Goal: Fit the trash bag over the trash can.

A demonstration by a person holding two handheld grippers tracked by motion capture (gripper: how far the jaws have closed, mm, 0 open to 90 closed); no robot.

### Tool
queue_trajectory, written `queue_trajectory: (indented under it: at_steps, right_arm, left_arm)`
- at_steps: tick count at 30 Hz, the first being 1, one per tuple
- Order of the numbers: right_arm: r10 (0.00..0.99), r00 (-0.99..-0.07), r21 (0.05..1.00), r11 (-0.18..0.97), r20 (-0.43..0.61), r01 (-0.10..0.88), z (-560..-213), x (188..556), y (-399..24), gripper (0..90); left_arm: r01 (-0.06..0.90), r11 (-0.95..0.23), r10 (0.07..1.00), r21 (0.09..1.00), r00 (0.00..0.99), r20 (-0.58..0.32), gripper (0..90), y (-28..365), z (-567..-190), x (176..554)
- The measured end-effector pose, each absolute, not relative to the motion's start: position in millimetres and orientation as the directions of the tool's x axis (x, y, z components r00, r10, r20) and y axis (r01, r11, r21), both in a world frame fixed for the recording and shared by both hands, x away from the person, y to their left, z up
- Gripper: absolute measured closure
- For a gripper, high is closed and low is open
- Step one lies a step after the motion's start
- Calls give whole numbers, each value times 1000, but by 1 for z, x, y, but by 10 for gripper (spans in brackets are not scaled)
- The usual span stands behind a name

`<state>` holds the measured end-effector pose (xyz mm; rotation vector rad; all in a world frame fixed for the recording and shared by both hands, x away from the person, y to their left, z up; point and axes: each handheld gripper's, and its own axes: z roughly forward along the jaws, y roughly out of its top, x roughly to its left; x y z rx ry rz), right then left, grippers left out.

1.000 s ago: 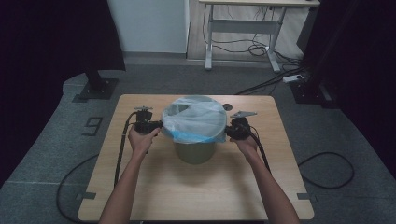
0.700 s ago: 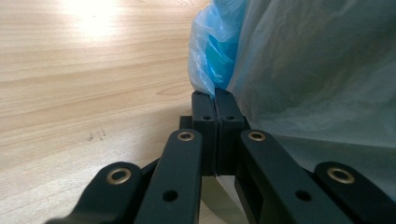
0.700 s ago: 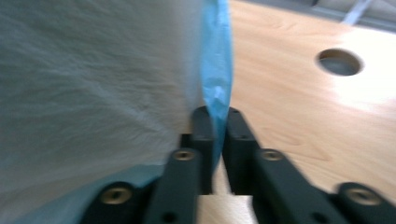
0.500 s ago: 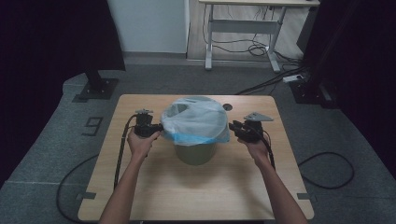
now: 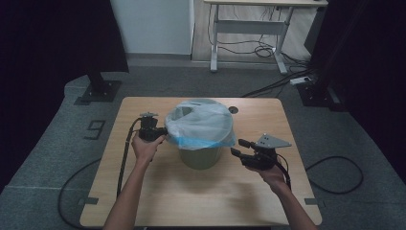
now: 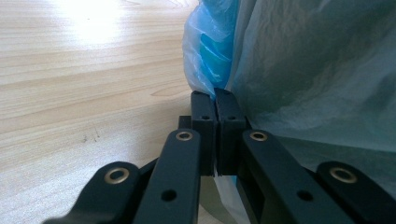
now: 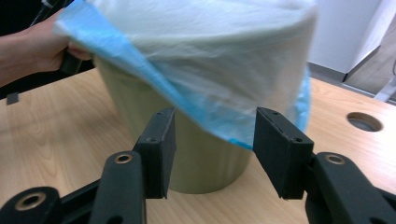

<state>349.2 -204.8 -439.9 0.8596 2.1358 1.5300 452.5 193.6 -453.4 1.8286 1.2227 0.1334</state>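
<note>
On the left, the left gripper (image 5: 160, 132) sits at about 9 o'clock of the bin, jaws pinched tight on the blue edge of the plastic bag (image 5: 201, 123), so that side is clamped. Bag's draped over the rim of the green bin (image 5: 200, 155), which stands mid-table (image 5: 158, 201), a bit toward the far edge. Over at roughly 4 o'clock of the bin, the right gripper (image 5: 239, 147) is off the bag and near the bin, jaws just been opening, moderately wide, nothing between them. Small round hole (image 5: 233, 109) in the tabletop at about 1 o'clock.
</note>
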Motion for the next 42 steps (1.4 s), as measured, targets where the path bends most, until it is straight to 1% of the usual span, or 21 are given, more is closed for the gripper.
queue_trajectory:
  at_steps: [3,5,6,7,8,9,10,11,13,14,18,25,30,33,37,42]
  right_arm:
    - [668,-744,940,232,34,251,-443,349,-196,454]
    - [676,-737,941,246,7,234,-444,350,-189,452]
    - [679,-734,940,261,-17,219,-444,350,-185,456]
    - [682,-730,939,272,-34,210,-444,350,-181,482]
    - [688,-724,938,285,-56,198,-444,350,-177,529]
    - [691,-719,937,293,-70,191,-444,350,-173,596]
    - [690,-720,937,296,-74,187,-444,350,-170,706]
    - [682,-728,937,295,-72,184,-445,350,-169,768]
    - [675,-735,943,284,-69,172,-446,349,-167,867]
    - [673,-737,945,281,-72,165,-446,349,-168,881]
    - [650,-758,944,284,-61,168,-455,344,-170,887]
    - [593,-805,915,335,-19,225,-492,335,-167,888]
    - [605,-797,880,375,5,291,-520,340,-168,888]
    - [622,-781,867,354,62,350,-534,346,-175,887]
    - [631,-759,861,285,162,421,-542,351,-186,887]
    - [635,-753,851,291,170,437,-547,352,-193,887]
  left_arm:
    - [682,-100,782,724,504,-367,875,194,-452,452]
    - [682,-100,783,725,504,-366,875,195,-452,452]
    - [681,-100,784,725,503,-364,875,195,-452,451]
    - [680,-99,784,726,503,-364,875,195,-452,451]
    - [679,-100,784,727,504,-362,875,196,-451,451]
    - [679,-100,785,728,504,-362,875,196,-451,451]
    - [678,-102,785,728,505,-359,875,196,-451,451]
    - [677,-102,785,729,505,-358,875,196,-450,451]
    - [674,-101,786,732,505,-357,876,197,-449,450]
    - [672,-103,786,733,507,-354,876,198,-449,450]
    - [673,-110,782,731,513,-355,878,198,-449,449]
    - [681,-104,780,725,508,-365,880,203,-455,446]
    - [691,-109,786,715,500,-363,881,205,-459,445]
    - [699,-115,789,706,496,-363,880,204,-463,446]
    - [718,-132,787,684,495,-368,879,200,-470,449]
    - [726,-150,779,671,505,-372,876,193,-476,449]
